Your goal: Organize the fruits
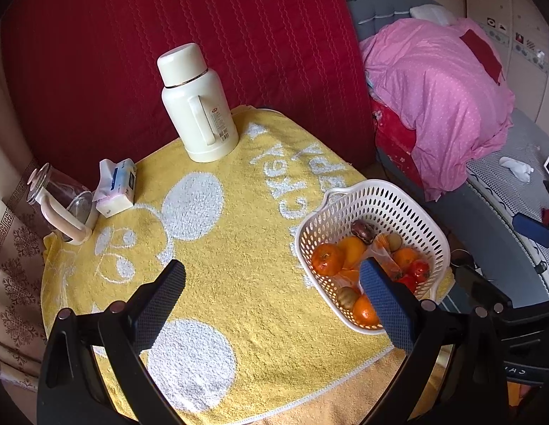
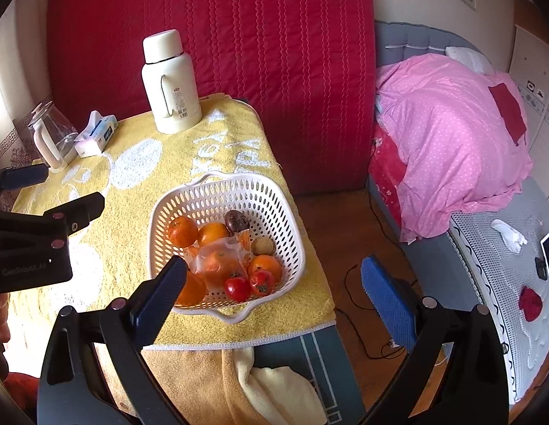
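A white perforated basket [image 1: 398,194] [image 2: 210,191] stands near the right edge of a table covered by a yellow towel [image 1: 239,283] [image 2: 139,134]. In it lie several oranges [image 1: 327,258] [image 2: 182,231], two red tomatoes [image 2: 237,288], a dark purple fruit [image 2: 236,220], a brownish round fruit [image 2: 262,247] and a clear plastic bag [image 2: 217,258] over some fruit. My left gripper [image 1: 272,276] hovers open over the towel, left of the basket, its right finger overlapping the basket. My right gripper [image 2: 274,272] is open above the basket's near right edge. Both hold nothing.
A cream thermos [image 1: 196,106] [image 2: 169,85] stands at the table's back. A glass jug [image 1: 58,202] [image 2: 51,134] and a tissue pack [image 1: 116,187] [image 2: 97,134] sit at the left. A bed with a pink quilt [image 1: 441,106] [image 2: 451,141] lies right; cables [image 2: 359,294] run on the floor.
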